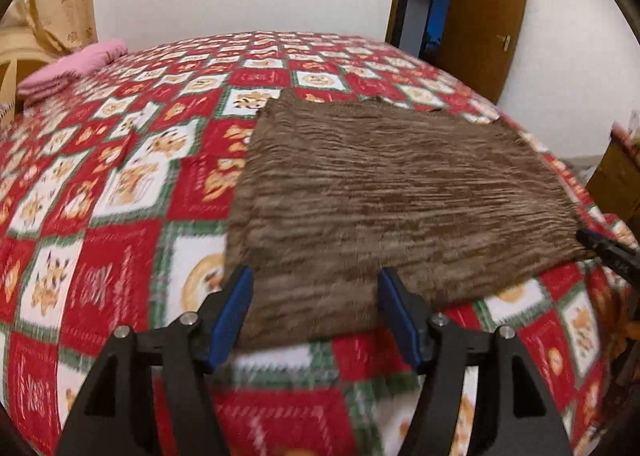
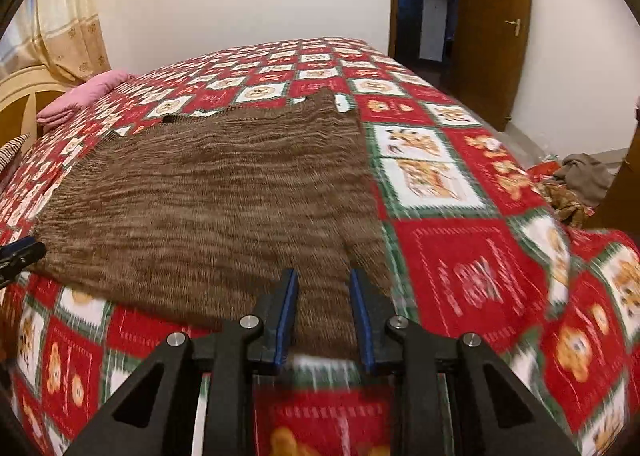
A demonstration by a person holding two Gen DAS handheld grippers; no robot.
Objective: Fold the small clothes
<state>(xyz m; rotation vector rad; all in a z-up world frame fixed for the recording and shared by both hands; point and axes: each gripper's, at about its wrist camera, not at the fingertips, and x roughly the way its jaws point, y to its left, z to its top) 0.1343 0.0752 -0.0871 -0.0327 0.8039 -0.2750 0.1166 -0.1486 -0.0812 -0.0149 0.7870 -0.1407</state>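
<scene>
A brown knitted garment (image 1: 392, 192) lies flat on a bed with a red, white and green patterned cover (image 1: 120, 184). My left gripper (image 1: 316, 276) is open over the garment's near left corner, jaws wide apart, holding nothing. The garment also shows in the right wrist view (image 2: 208, 200). My right gripper (image 2: 324, 276) is open over its near right corner, jaws partly apart, with cloth visible between them but not clamped. The right gripper's tip (image 1: 600, 244) shows at the garment's right edge in the left wrist view; the left gripper's tip (image 2: 20, 252) shows at its left edge.
A folded pink cloth (image 1: 76, 68) lies at the bed's far left by the headboard (image 2: 24, 100). A brown door (image 1: 484, 16) stands open beyond the bed. Loose clothes (image 2: 584, 176) lie past the bed's right edge. The bed cover (image 2: 472, 256) lies bare right of the garment.
</scene>
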